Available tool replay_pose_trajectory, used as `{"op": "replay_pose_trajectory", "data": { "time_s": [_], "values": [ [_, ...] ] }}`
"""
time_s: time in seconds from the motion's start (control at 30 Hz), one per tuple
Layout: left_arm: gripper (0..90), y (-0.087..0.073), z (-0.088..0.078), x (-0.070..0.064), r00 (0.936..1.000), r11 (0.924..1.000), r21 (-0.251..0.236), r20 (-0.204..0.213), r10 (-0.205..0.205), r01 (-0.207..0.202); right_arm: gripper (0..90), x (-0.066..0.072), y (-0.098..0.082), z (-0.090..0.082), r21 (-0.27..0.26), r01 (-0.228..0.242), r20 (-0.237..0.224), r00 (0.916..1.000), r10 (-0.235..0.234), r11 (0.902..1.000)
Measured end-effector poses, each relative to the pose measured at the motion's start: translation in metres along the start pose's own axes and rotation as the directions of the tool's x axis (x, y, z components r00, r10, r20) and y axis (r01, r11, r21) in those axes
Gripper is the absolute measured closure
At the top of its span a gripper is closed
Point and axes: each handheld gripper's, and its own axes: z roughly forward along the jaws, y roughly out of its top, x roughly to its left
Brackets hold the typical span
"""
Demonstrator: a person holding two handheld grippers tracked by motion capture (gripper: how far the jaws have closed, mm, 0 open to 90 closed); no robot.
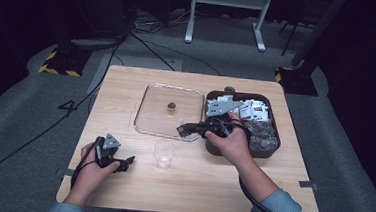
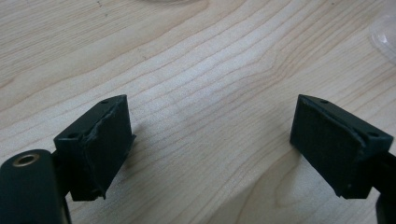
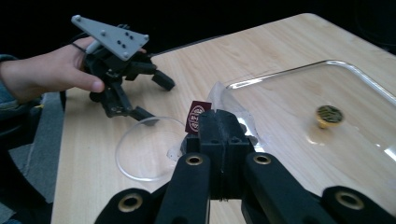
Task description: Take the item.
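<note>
My right gripper (image 1: 181, 129) (image 3: 219, 122) is shut on a small dark red packet (image 3: 196, 116) with a clear edge. It holds the packet just off the near right corner of a flat glass lid (image 1: 155, 115) (image 3: 299, 154). The lid carries a brass knob (image 1: 172, 107) (image 3: 329, 115). A clear plastic cup (image 1: 163, 153) (image 3: 144, 148) stands on the table just beyond and below the packet. My left gripper (image 1: 128, 163) (image 2: 210, 140) (image 3: 154, 98) rests low over bare wood at the table's near left. Its jaws are wide open with nothing between them. The cup's rim (image 2: 385, 33) shows at the upper right of the left gripper view.
A dark brown box (image 1: 275, 146) with several white and grey packets (image 1: 254, 110) sits right of the lid, under my right hand. The wooden table (image 1: 205, 187) has bare room along its front and left. Cables and stand legs lie on the floor beyond.
</note>
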Motion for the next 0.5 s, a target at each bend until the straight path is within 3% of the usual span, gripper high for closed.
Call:
{"op": "replay_pose_trajectory", "data": {
  "time_s": [0.27, 0.5],
  "values": [
    [12.9, 0.001, 0.0, 0.0, 1.0, 1.0, 0.004, 0.002, 0.001, -0.001, 90.0, 0.019, 0.001, 0.024, 0.018, 0.023, -0.073, 0.9971, -0.022, 0.9996],
    [12.9, 0.002, 0.001, 0.001, 1.0, 1.0, 0.005, 0.001, 0.003, -0.003, 90.0, 0.027, -0.006, 0.039, 0.044, 0.022, -0.104, 0.9945, -0.017, 0.9988]
  ]
}}
